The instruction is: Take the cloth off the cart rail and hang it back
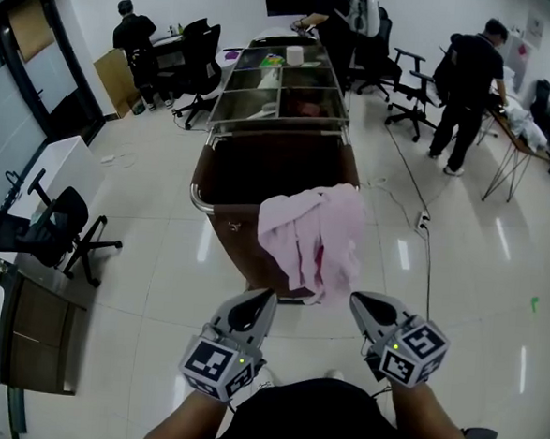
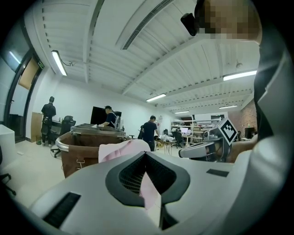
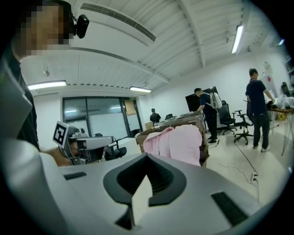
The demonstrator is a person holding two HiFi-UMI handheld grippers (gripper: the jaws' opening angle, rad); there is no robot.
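A pink cloth hangs draped over the near right corner of a brown cart's metal rail, bunched and trailing down the cart's front. My left gripper is held low just in front of the cloth's lower edge, apart from it, jaws shut and holding nothing. My right gripper sits beside it to the right, also shut and holding nothing. The left gripper view shows the cloth on the rail beyond the closed jaw tips. In the right gripper view the cloth lies ahead of the shut jaws.
The cart's far half carries a metal-framed tray with small items. Office chairs and a desk stand at the left. A cable with a power strip runs over the floor at the right. Several people stand or sit at the back.
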